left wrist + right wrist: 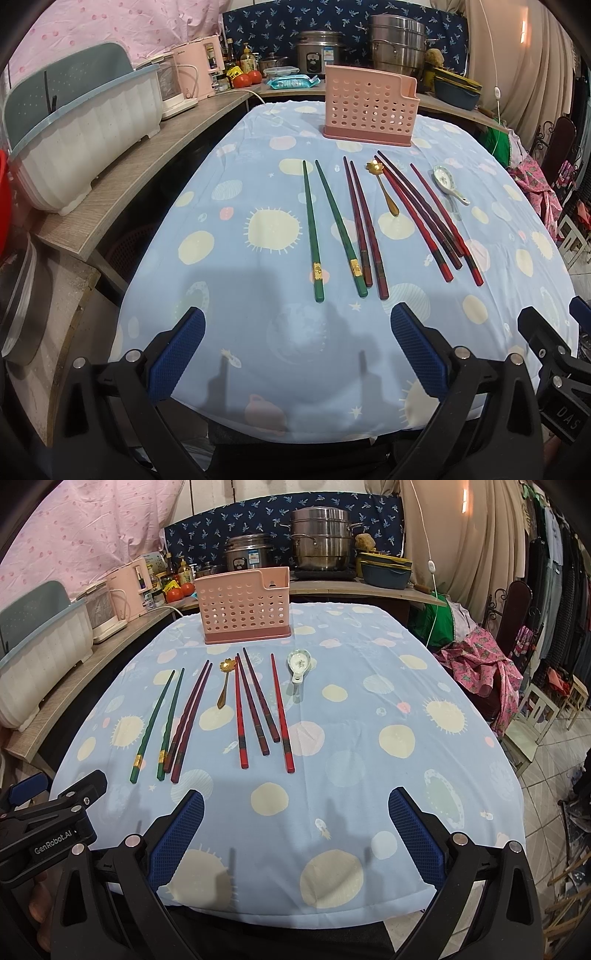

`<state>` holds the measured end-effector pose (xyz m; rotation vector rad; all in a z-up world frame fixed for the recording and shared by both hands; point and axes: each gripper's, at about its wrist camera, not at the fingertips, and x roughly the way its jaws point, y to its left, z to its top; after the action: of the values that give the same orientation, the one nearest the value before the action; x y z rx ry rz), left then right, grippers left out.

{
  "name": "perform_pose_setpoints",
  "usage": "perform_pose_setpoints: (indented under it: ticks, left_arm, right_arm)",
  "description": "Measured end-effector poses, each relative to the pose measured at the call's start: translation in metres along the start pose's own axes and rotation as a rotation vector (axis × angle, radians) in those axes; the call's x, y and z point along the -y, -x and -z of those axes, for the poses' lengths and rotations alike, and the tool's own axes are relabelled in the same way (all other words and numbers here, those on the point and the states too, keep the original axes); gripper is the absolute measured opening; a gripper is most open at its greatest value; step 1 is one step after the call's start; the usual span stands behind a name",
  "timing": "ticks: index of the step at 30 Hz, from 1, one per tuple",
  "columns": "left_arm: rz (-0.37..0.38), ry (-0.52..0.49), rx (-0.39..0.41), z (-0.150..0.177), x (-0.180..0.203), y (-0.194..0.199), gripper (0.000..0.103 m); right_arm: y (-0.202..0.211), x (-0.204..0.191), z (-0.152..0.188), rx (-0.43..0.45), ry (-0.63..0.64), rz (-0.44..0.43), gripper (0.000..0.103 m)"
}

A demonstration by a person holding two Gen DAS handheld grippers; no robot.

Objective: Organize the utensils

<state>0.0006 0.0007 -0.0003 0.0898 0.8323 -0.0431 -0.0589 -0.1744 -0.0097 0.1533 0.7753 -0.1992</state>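
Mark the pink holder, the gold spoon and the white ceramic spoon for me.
pink holder [242,609]: right wrist view, on its perforated front wall.
gold spoon [223,696]: right wrist view, mid-handle.
white ceramic spoon [441,177]: left wrist view, in its bowl.

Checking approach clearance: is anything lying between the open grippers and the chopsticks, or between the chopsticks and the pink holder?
Nothing visible. Bare tablecloth separates both grippers from the chopsticks, and only cloth lies between their tips and the pink holder.

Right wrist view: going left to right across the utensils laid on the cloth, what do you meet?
Pair of green chopsticks → pair of dark maroon chopsticks → small gold flower-bowl spoon → white ceramic soup spoon.
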Motion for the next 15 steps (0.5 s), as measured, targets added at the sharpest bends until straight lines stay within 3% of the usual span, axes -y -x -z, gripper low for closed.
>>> perform_pose_setpoints:
  ticks: [15]
  left_arm:
    - [0.024,0.048,-0.029,-0.004,-0.014,-0.016,0.096]
  right_arm:
    - [-0.003,-0.002,-0.004,-0.010,-0.013,0.000,0.096]
